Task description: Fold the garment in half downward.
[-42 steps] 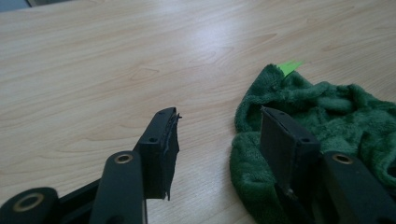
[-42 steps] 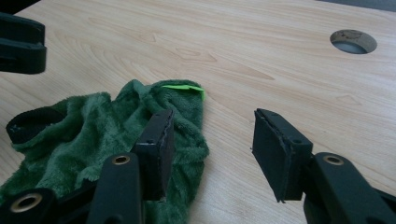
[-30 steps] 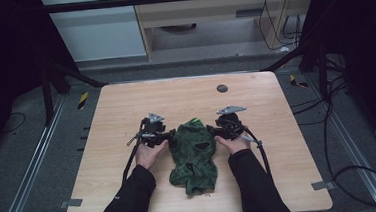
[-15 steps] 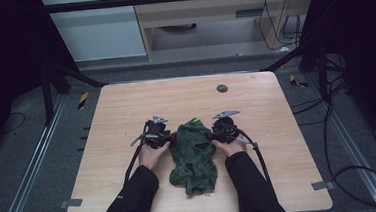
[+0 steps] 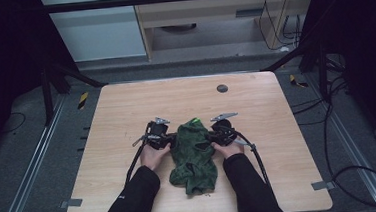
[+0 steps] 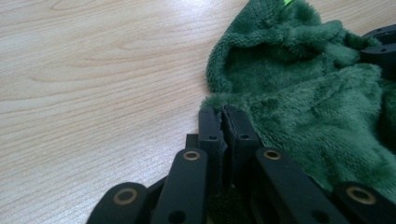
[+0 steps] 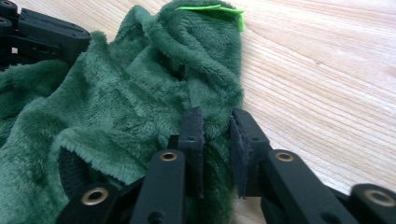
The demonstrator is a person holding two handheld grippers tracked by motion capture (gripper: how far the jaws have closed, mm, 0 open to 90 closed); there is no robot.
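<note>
Two claws flank the green cloth (image 5: 193, 153), pinching opposite edges.

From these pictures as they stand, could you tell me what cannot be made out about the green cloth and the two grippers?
- High view: the jaws of the left gripper and the right gripper are too small to read against the green cloth.
- Right gripper view: the cloth's pile hides whether the pads press it.
- High view: the small dark disc is too small to identify.
- Left gripper view: the cloth's green tag is cut off by the top edge.
</note>
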